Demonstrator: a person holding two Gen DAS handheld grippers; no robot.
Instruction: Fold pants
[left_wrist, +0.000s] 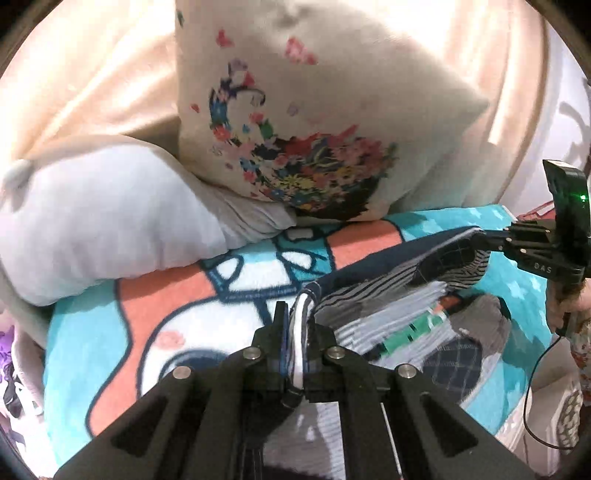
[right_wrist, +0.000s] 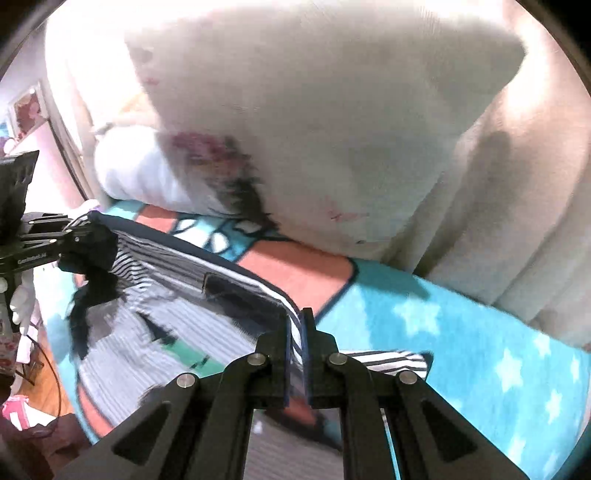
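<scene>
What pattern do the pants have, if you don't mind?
The pants have navy-and-white stripes with a navy edge, clearest in the right wrist view.

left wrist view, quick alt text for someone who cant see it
The left gripper is shut on the edge of striped pants, while the right gripper pinches the far corner. Below lies a cartoon blanket, with a floral pillow behind.

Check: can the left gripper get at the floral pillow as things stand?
Probably not. The left gripper is shut on the pants edge, which the right gripper also holds. Nothing lies between it and the floral pillow, but it would have to let go or drag the pants along.
</scene>
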